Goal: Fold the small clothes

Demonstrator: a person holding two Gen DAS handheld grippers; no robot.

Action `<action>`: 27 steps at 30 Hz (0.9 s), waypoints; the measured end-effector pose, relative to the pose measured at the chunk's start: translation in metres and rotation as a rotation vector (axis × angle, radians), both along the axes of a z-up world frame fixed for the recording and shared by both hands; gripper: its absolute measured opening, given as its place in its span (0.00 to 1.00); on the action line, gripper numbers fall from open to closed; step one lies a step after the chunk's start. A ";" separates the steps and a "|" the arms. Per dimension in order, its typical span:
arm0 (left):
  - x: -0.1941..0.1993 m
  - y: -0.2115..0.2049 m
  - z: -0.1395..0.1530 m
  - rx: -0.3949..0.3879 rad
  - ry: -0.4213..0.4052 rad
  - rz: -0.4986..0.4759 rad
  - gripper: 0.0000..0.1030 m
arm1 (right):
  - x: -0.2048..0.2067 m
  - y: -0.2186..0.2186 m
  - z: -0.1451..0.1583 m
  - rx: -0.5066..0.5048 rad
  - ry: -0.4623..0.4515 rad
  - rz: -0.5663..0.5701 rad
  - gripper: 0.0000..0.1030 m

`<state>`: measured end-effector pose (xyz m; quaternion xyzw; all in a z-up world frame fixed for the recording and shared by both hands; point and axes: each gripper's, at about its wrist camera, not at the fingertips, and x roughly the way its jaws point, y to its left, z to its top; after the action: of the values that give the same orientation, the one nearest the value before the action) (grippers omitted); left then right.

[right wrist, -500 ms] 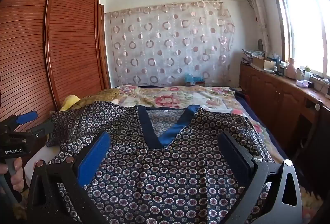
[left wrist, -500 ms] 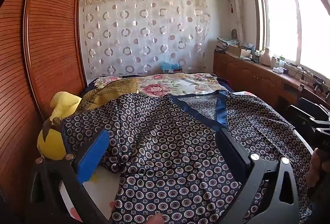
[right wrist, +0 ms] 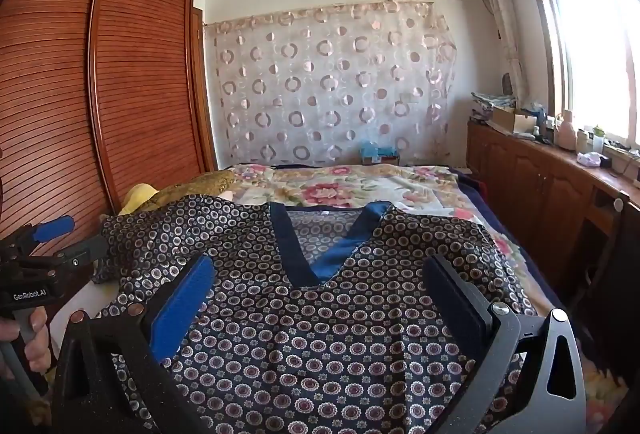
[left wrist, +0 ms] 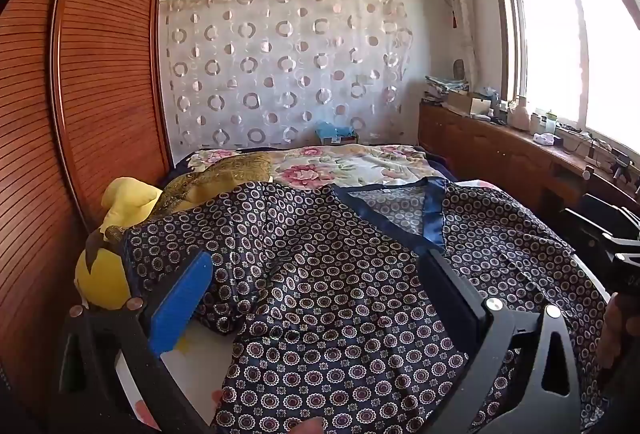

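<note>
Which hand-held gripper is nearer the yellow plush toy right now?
Left. The left hand-held gripper hovers open over the shirt's sleeve beside the yellow plush toy; the right hand-held gripper hangs open over the shirt's chest, farther away.

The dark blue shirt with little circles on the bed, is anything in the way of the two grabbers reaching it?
Nothing visible. The dark blue circle-patterned satin shirt lies spread right beneath the open left gripper and open right gripper. The yellow plush toy sits off beside its sleeve.
</note>
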<state>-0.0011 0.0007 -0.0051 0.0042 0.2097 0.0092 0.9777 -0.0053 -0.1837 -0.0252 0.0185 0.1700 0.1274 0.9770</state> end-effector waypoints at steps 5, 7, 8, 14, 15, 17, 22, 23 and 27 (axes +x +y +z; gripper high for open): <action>-0.001 -0.001 0.004 -0.004 -0.003 0.016 1.00 | 0.002 -0.001 0.001 0.005 0.006 0.004 1.00; 0.000 -0.001 0.003 -0.005 -0.001 0.016 1.00 | 0.002 -0.001 0.001 0.005 0.006 0.004 1.00; 0.000 -0.001 0.003 -0.005 0.000 0.015 1.00 | 0.002 -0.001 0.001 0.006 0.006 0.005 1.00; -0.001 -0.002 0.005 0.000 -0.006 0.015 1.00 | 0.003 0.000 0.001 0.005 0.006 0.003 1.00; -0.001 -0.002 0.005 0.000 -0.006 0.015 1.00 | 0.003 0.000 0.001 0.005 0.006 0.004 1.00; -0.001 -0.003 0.005 0.000 -0.005 0.014 1.00 | 0.003 0.000 0.001 0.006 0.005 0.004 1.00; -0.001 -0.003 0.005 0.000 -0.008 0.015 1.00 | 0.003 0.000 0.001 0.006 0.006 0.005 1.00; -0.001 -0.004 0.006 0.000 -0.008 0.015 1.00 | 0.003 0.000 0.001 0.006 0.006 0.004 1.00; -0.001 -0.005 0.006 0.002 -0.012 0.020 1.00 | 0.003 0.000 0.001 0.006 0.004 0.002 1.00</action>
<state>-0.0023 -0.0042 0.0012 0.0030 0.2040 0.0189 0.9788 -0.0021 -0.1840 -0.0241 0.0217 0.1718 0.1290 0.9764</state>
